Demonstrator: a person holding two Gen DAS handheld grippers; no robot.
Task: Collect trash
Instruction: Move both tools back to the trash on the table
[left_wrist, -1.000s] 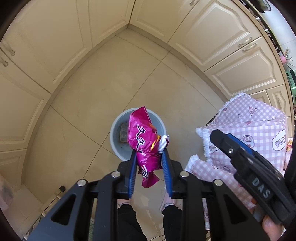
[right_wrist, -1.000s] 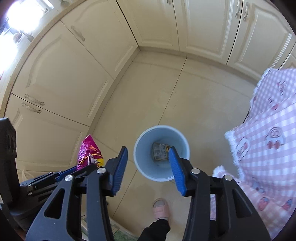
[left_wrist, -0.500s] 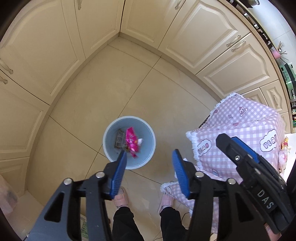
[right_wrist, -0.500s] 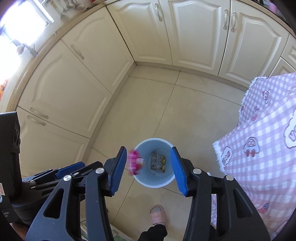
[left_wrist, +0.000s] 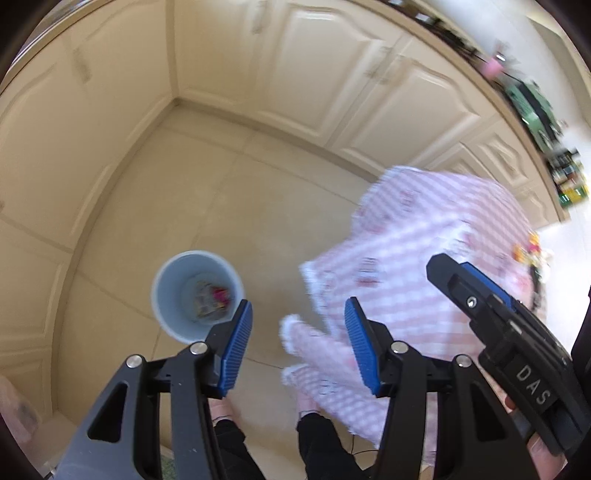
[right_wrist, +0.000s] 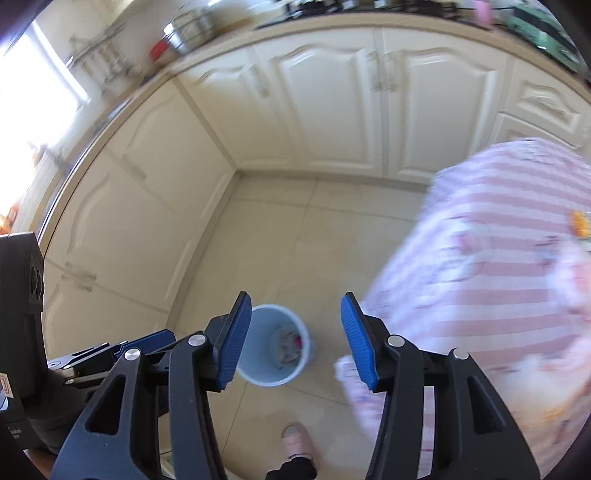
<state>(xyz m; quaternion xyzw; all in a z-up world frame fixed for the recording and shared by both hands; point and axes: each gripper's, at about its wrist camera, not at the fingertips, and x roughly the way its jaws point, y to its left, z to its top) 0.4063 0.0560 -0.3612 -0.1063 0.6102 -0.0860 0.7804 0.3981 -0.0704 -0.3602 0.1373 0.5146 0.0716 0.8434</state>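
Note:
A pale blue trash bin (left_wrist: 170, 295) stands on the tiled floor; it also shows in the right wrist view (right_wrist: 266, 371). The pink snack bag (left_wrist: 221, 295) lies at its bottom beside another wrapper (left_wrist: 204, 300). My left gripper (left_wrist: 297, 341) is open and empty, high above the floor, to the right of the bin. My right gripper (right_wrist: 293, 338) is open and empty, high above the bin. The right gripper's body shows at the right of the left wrist view (left_wrist: 509, 339).
A table with a pink checked cloth (left_wrist: 424, 258) stands to the right of the bin, also in the right wrist view (right_wrist: 498, 266). Cream cabinets (right_wrist: 325, 110) line the corner. The person's slippered foot (right_wrist: 297, 439) is near the bin.
The left gripper opened and let go of the pink bag, which fell into the bin. Both grippers have risen and swung to the right; the view is blurred.

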